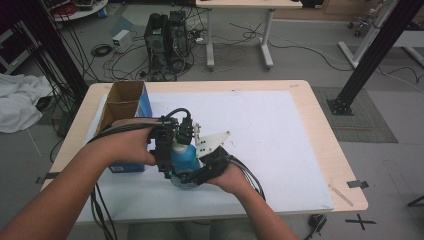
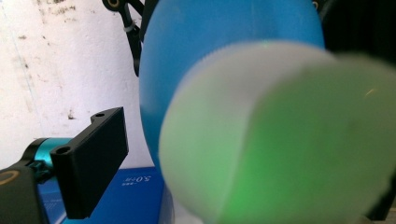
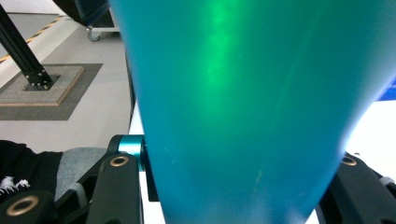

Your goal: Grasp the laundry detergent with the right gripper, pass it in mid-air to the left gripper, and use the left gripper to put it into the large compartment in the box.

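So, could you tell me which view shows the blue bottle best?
The high view: the blue bottle shows whole in outline between the left gripper and right gripper, beside the cardboard box. The left gripper view gives a blurred close-up of its pale cap end; the right gripper view just its teal body, between the jaws.

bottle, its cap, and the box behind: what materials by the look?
Bottle: likely plastic, smooth, semi-glossy teal-blue; it carries a soft light streak. Cap: probably whitish, slightly translucent plastic, blurred up close, so the finish is unclear. Box: cardboard, plain brown inside the open flaps, printed blue outside.
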